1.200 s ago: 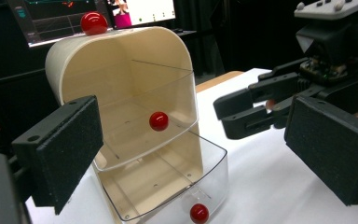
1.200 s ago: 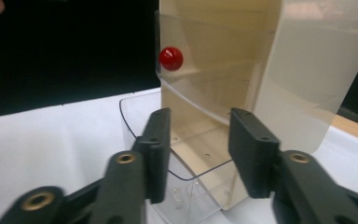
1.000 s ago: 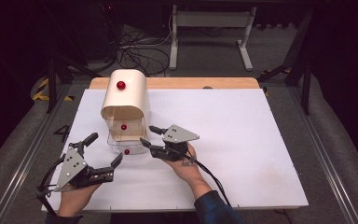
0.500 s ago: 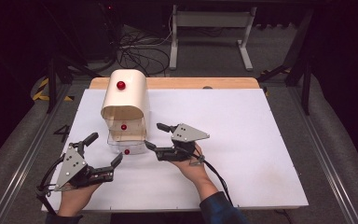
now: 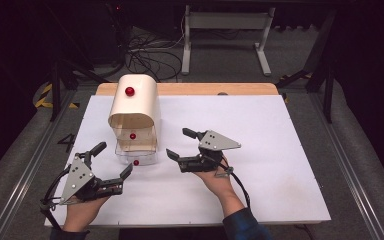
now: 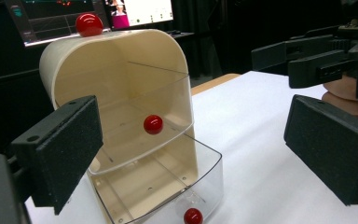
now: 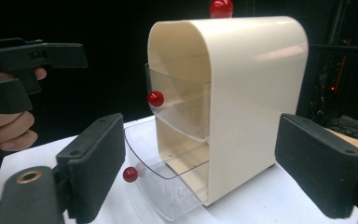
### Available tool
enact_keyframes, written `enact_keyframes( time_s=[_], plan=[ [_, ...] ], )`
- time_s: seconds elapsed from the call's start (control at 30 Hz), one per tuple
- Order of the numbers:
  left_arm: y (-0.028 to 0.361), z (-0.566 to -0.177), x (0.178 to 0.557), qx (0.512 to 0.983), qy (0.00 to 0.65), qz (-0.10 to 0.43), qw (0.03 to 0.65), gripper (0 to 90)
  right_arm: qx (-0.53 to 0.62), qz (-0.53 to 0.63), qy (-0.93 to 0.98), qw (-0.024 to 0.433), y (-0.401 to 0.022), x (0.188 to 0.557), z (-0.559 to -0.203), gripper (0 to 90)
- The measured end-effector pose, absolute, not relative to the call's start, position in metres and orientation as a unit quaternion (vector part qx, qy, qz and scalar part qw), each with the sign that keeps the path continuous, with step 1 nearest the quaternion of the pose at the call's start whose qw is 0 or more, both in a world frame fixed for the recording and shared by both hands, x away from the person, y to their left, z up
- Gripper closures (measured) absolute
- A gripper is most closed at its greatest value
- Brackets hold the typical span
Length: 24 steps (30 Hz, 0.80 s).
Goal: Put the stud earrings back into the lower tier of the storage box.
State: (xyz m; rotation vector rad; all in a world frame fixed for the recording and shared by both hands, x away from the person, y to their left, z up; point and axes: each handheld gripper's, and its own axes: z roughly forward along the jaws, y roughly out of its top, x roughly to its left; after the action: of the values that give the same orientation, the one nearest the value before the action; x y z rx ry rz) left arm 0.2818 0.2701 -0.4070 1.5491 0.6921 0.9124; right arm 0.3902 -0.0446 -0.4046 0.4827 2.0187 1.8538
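White sheet [image 5: 260,150] covers the table, with a wooden strip [image 5: 205,89] along its far edge; beyond it, dark floor with cables [image 5: 145,55] and a metal stand [image 5: 225,30]. The cream cabinet [image 5: 135,107] stands left of centre, its lower clear drawer [image 5: 136,156] pulled out. The right gripper [image 5: 182,146], jaws just opening and empty, sits beside the drawer. The left gripper [image 5: 114,161] has its jaws spread, empty.
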Motion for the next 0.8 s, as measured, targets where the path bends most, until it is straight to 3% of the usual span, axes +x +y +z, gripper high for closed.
enact_keyframes(
  time_s=[0.8],
  plan=[
    [0.268,-0.406,0.284,0.663,0.3,0.374,0.575,4.1,0.197,0.664,0.695,0.193,-0.089,0.382,-0.394,3.0]
  ],
)
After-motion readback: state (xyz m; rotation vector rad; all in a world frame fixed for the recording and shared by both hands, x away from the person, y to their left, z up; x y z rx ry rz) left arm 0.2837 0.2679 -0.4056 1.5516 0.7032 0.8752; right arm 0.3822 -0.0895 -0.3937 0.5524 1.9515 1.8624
